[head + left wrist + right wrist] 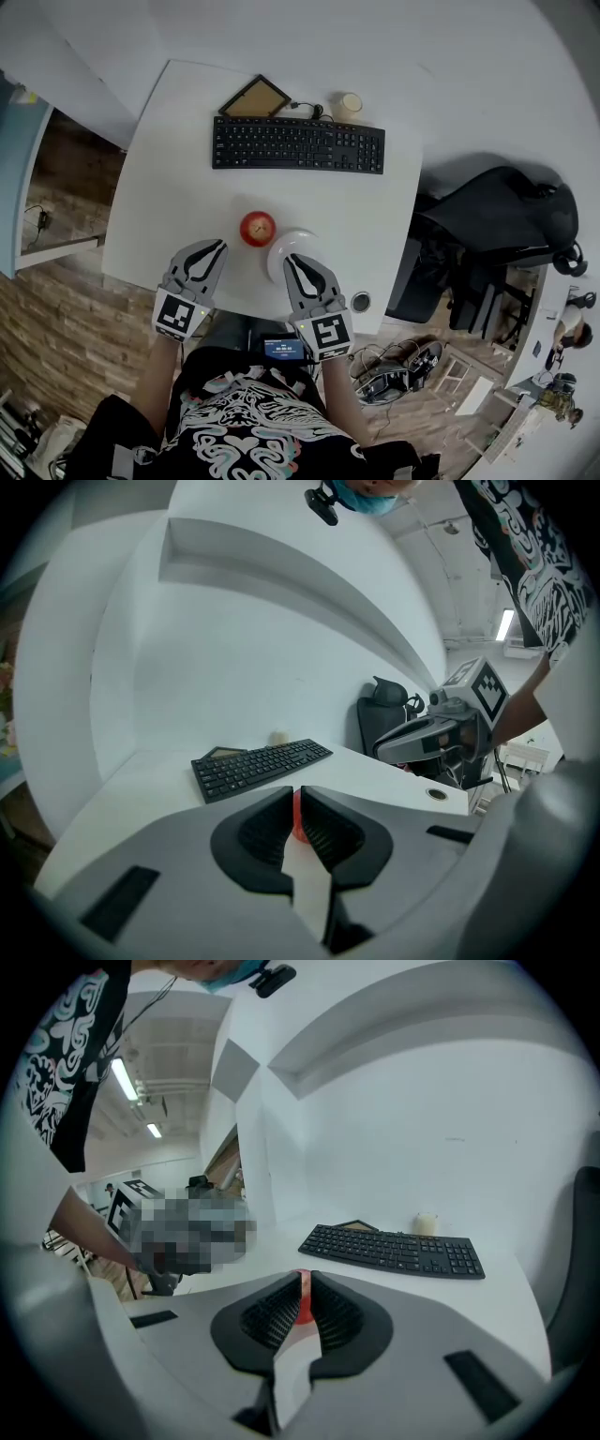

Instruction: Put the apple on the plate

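Note:
A red apple (258, 228) sits on the white table (178, 169), just left of a white plate (302, 240) near the front edge. My left gripper (220, 246) is shut and empty, with its tips close to the apple's lower left. My right gripper (291, 258) is also shut and empty and reaches over the plate's near side. In the left gripper view, the left gripper (296, 791) shows a sliver of the apple (297, 819) past its shut jaws. The right gripper (306, 1275) shows a red sliver of the apple (304, 1303) in the same way.
A black keyboard (298, 144) lies across the far half of the table, with a framed picture (255, 97) and a small cream cup (348, 106) behind it. A cable hole (361, 302) is at the front right corner. A black office chair (497, 239) stands right of the table.

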